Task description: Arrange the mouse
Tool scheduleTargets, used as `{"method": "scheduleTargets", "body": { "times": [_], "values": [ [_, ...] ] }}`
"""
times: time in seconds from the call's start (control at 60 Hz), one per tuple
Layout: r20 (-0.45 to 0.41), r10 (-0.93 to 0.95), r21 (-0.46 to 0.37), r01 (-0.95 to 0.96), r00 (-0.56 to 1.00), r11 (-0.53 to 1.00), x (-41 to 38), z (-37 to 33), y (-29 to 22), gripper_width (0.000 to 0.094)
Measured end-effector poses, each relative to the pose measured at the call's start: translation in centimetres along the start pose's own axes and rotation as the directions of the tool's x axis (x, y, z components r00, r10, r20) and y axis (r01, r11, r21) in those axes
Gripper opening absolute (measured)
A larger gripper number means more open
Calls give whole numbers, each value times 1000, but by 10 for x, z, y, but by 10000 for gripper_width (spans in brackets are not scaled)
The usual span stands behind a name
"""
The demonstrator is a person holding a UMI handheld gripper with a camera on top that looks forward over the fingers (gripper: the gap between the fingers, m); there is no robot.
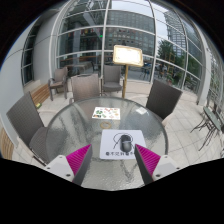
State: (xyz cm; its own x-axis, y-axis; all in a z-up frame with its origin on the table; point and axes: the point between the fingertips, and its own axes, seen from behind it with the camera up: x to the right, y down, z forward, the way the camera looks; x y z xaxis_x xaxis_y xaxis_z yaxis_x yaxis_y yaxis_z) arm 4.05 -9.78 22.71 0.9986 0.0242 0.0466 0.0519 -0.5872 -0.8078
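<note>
Gripper view: the jaws (112, 160) stand wide open and empty above the round glass counter (70, 135). Just ahead of them, between the pink pads, a dark computer mouse (121, 141) rests on a white printed sheet (119, 147), probably its marked spot. A second printed card (106, 113) lies beyond.

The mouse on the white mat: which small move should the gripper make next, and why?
Probably move forward and down toward the mouse. It lies on the white mat on the glass table, beyond the open gripper, whose fingers hold nothing.
</note>
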Motion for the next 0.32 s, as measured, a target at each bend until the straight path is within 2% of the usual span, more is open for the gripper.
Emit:
{"method": "scheduleTargets", "body": {
  "times": [0.317],
  "values": [
    [21, -14, 7, 14, 1000, 1000, -24, -14, 7, 857]
  ]
}}
